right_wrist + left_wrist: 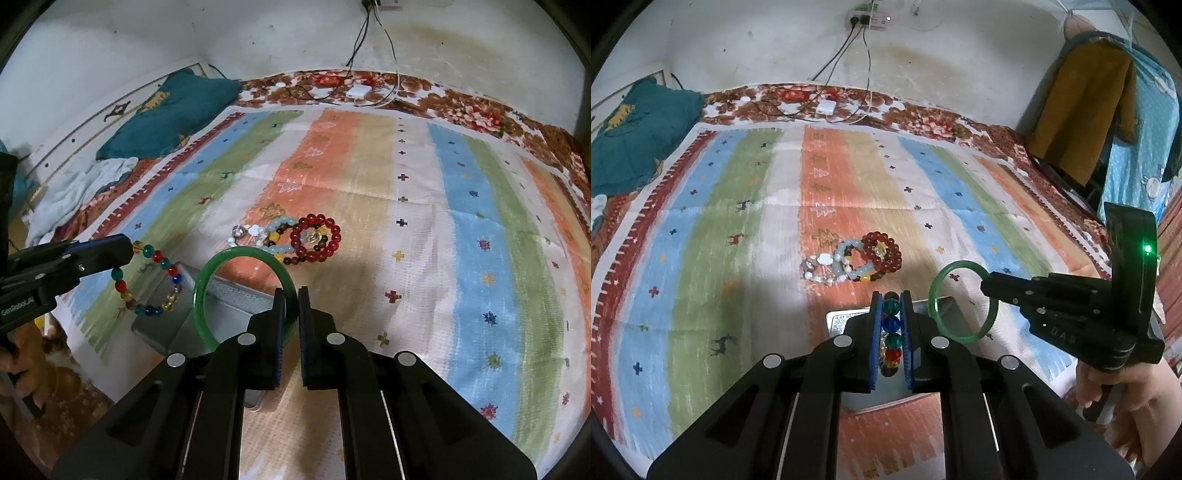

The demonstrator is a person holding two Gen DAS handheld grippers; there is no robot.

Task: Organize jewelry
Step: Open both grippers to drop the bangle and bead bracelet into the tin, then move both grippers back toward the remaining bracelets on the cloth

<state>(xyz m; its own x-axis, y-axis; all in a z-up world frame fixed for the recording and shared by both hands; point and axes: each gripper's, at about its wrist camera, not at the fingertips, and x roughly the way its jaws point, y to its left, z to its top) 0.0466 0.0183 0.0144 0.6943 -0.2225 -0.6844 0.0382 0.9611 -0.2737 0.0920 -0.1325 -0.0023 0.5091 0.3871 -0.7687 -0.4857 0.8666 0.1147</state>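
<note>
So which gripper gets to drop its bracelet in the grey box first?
Probably left: the left gripper, shut on the multicoloured glass-bead bracelet, hangs over the grey metal box.

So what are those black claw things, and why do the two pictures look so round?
They are grabbing tools, and a person holds one in each hand. Each has a wide-angle camera looking along its claw, which bends the picture. The left claw is shut on a bracelet of coloured beads. The right claw is shut on a green bangle. Both hang over a grey box on a striped cloth. More bracelets lie in a little pile further away.
</note>
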